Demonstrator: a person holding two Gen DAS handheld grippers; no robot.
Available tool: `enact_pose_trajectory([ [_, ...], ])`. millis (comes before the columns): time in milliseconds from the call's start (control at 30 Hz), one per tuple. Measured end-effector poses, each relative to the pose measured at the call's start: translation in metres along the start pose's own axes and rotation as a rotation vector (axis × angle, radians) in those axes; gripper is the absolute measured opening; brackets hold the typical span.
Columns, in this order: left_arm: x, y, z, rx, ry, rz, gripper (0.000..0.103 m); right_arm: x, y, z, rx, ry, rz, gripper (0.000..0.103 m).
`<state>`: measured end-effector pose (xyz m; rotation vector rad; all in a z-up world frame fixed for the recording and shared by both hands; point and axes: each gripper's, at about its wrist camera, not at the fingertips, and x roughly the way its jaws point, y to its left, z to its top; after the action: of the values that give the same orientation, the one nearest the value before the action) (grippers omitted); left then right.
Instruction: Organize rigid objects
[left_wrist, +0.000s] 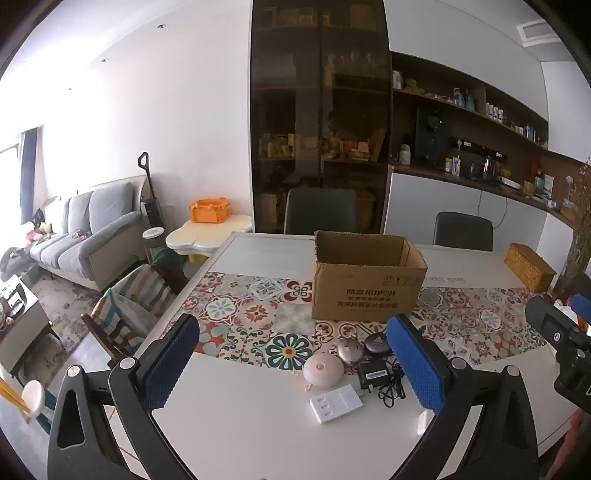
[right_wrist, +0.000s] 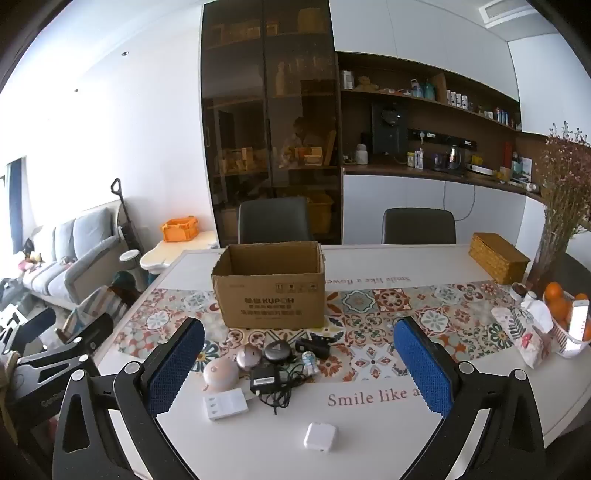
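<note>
On the white dining table (right_wrist: 388, 435), across its patterned tile-print runner (right_wrist: 369, 314), an open cardboard box (right_wrist: 269, 291) stands upright, its flaps gone and its inside bare as far as I can see. In front of it, toward me, the small items lie in a loose cluster: a pale round disc (right_wrist: 220, 374), a metallic round case (right_wrist: 246, 357) touching a dark round case (right_wrist: 276, 350), a black adapter (right_wrist: 264, 380) with its tangled cord (right_wrist: 284, 391), a white remote-like box (right_wrist: 225, 405), a small astronaut figure (right_wrist: 309, 362) and a black clip-like gadget (right_wrist: 314, 345). A white square charger (right_wrist: 320, 436) sits apart, nearer the table's edge.

My left gripper (left_wrist: 295, 369) hangs above the table with its blue pads spread wide, nothing between them; my right gripper (right_wrist: 299, 369) is likewise wide apart and empty. The cluster lies between me and the box. At the right stand a wicker box (right_wrist: 496, 260), a tissue pack (right_wrist: 524, 336), oranges (right_wrist: 556, 299) and dried flowers (right_wrist: 565, 192). Two dark chairs (right_wrist: 275, 219) face the far side.
</note>
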<state>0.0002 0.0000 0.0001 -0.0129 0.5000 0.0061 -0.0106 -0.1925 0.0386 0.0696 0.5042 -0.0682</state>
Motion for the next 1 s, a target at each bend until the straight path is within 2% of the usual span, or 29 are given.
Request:
enact_pose_trajectory([
  [233,-0.002,0.001,0.002,-0.001,-0.019,0.014,0.103,0.002,0.0,0.0,0.006,0.01,0.005,0.103],
  [467,-0.005,-0.001,0.005,0.015,-0.052,-0.002,0.103,0.001,-0.001,-0.002,0.009,0.009,-0.002,0.103],
  [1000,-0.003,-0.003,0.004,0.017,-0.054,-0.004,0.103,0.01,-0.002,-0.001,0.013,0.017,-0.006,0.103],
])
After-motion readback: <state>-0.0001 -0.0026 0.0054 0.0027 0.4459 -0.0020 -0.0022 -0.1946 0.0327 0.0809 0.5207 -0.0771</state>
